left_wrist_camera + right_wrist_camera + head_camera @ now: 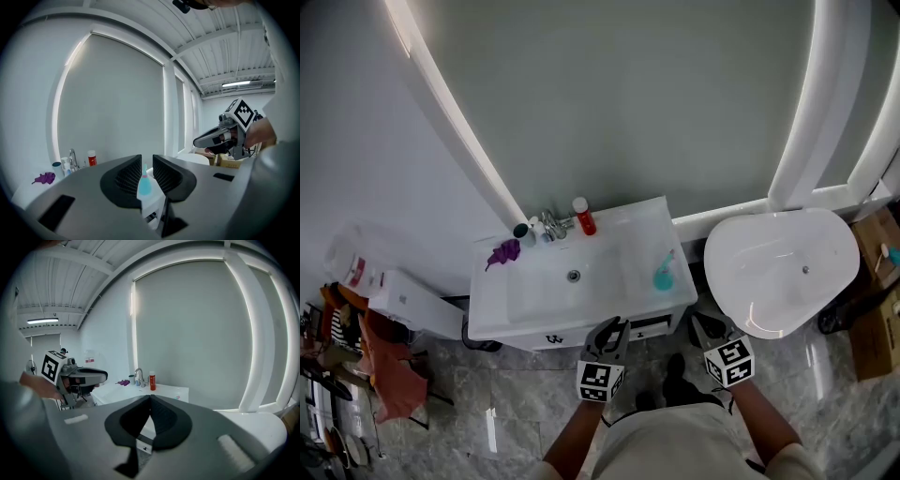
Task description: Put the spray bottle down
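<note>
The teal spray bottle [663, 275] stands upright on the right side of the white sink top [619, 225], with no gripper touching it. My left gripper [612, 325] hovers in front of the vanity, its jaws apart by a narrow gap with nothing between them. In the left gripper view the bottle [144, 185] shows far off through the gap of the left gripper [146, 161]. My right gripper [701, 323] hangs to the right of the vanity front. In the right gripper view, the right gripper [150, 397] has its jaws meeting at the tips, empty.
A red bottle [583, 217], a faucet [551, 225], a dark cup [521, 231] and a purple item [504, 252] sit along the sink's back. A white oval tub [783, 267] lies to the right, cardboard boxes [874, 330] beyond it. Clothes [380, 361] hang at the left.
</note>
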